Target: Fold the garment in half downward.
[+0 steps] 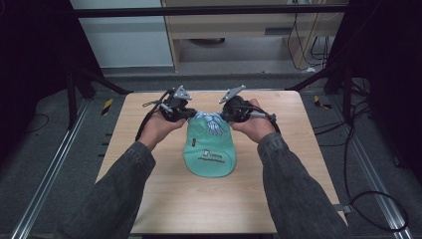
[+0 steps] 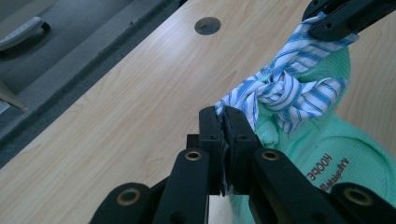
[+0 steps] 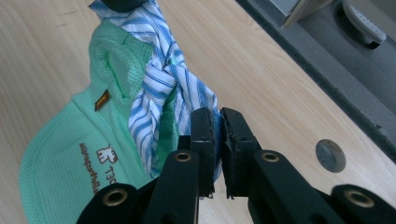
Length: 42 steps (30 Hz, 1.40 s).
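Observation:
A mint-green mesh cap with a printed logo lies flat in the middle of the wooden table. At its far end, blue-and-white striped ties are knotted together. My left gripper is shut on the left tie end, and my right gripper is shut on the right one. In the left gripper view, the left gripper pinches the striped cloth just beside the knot, and the cap lies to its right. In the right gripper view, the right gripper clamps a striped end beside the cap.
A round hole in the tabletop sits near the far edge; in the right gripper view a grey plug fills another. Grey floor and dark frame legs surround the table. A wooden cabinet stands behind it.

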Each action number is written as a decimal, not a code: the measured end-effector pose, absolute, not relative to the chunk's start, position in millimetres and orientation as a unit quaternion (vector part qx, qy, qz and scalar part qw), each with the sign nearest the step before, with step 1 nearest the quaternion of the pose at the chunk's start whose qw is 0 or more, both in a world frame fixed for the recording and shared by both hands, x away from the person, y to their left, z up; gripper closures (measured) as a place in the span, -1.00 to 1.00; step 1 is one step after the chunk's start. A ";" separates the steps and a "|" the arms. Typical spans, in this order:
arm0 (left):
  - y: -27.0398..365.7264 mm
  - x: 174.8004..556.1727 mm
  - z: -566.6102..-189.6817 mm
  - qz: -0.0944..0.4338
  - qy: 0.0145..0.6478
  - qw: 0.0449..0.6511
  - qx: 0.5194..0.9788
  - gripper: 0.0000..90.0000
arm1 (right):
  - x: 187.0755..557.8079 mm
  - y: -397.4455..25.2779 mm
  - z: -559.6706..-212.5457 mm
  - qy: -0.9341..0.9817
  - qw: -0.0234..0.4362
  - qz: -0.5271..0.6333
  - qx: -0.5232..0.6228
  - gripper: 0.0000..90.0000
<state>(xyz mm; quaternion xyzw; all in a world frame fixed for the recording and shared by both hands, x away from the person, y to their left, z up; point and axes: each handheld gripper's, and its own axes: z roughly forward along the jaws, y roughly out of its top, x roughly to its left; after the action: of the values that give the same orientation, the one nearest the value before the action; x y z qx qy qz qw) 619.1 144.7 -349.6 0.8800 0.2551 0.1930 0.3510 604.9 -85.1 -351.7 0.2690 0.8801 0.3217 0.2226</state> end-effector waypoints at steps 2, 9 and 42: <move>143.2 621.9 -349.2 0.195 0.254 0.350 0.880 0.94 | 606.5 -85.2 -350.8 0.880 0.225 0.321 0.269 0.87; 138.4 619.2 -357.3 0.202 0.243 0.338 0.886 0.94 | 606.4 -87.0 -360.3 0.882 0.224 0.317 0.267 0.86; 139.8 578.7 -391.6 0.194 0.227 0.340 0.892 0.94 | 565.1 -89.1 -395.6 0.890 0.224 0.312 0.245 0.85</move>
<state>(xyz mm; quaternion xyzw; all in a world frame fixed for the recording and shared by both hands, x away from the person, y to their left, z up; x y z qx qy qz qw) 578.7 139.8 -391.6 0.8918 0.2270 0.1944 0.3396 565.1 -89.1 -395.6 0.2447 0.8901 0.3122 0.2243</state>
